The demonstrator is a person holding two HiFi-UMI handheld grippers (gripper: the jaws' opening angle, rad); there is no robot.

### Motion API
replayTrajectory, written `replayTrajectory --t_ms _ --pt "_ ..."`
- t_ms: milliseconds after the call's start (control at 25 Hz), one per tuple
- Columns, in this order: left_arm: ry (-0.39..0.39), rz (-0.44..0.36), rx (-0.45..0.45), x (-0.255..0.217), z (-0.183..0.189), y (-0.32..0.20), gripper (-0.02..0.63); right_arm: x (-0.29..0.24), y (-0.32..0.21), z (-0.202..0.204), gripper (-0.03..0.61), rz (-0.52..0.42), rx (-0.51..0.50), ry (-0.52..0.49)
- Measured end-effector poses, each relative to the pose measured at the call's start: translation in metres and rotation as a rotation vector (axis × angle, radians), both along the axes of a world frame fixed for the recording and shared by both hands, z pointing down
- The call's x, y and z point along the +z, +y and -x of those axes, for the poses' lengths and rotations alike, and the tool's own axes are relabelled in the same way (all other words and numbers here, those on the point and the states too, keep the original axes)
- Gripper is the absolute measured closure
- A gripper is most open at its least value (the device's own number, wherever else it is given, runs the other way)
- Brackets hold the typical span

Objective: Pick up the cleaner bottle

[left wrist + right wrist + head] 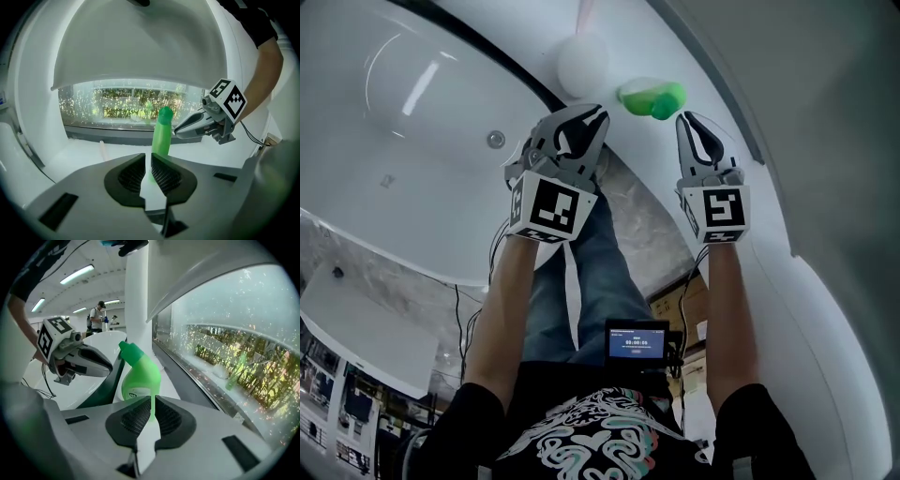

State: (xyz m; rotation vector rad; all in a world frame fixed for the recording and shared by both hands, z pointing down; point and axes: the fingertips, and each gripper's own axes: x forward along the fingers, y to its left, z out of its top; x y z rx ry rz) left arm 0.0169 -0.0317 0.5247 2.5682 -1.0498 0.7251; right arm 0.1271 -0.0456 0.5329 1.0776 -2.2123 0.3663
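left gripper (584, 114) fingers clenched, empty | right gripper (687, 120) same | cleaner bottle (652, 97) upright just ahead, btwn the 2

We see the green plastic bottle (652, 97) standing on a smooth white ledge (84, 154). The long glass window (126, 101) runs close behind the bottle, so nothing can pass there. A thick white round pillar (136, 296) stands near the bottle on one side. A white curved overhang (140, 47) hangs above it. The left gripper (586, 117) and right gripper (686, 117), jaws together, crowd the near side. The ledge right around the bottle is bare.
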Motion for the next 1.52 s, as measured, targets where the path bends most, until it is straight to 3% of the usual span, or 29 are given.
replayTrajectory --t_ms 320,640,840,1520 --pt "-0.010 0.044 0.046 0.022 -0.012 -0.002 0.484 0.020 -0.006 0.003 0.549 0.009 -0.098 0.046" --pt "-0.004 0.093 0.102 0.036 -0.025 0.000 0.431 0.036 -0.011 0.008 0.541 -0.004 -0.267 0.125" --pt "-0.018 0.116 0.117 0.047 -0.028 -0.002 0.408 0.044 -0.016 0.012 0.462 0.011 -0.335 0.130" --pt "-0.123 0.112 0.197 0.076 -0.041 -0.009 0.385 0.070 -0.023 0.012 0.385 0.023 -0.561 0.233"
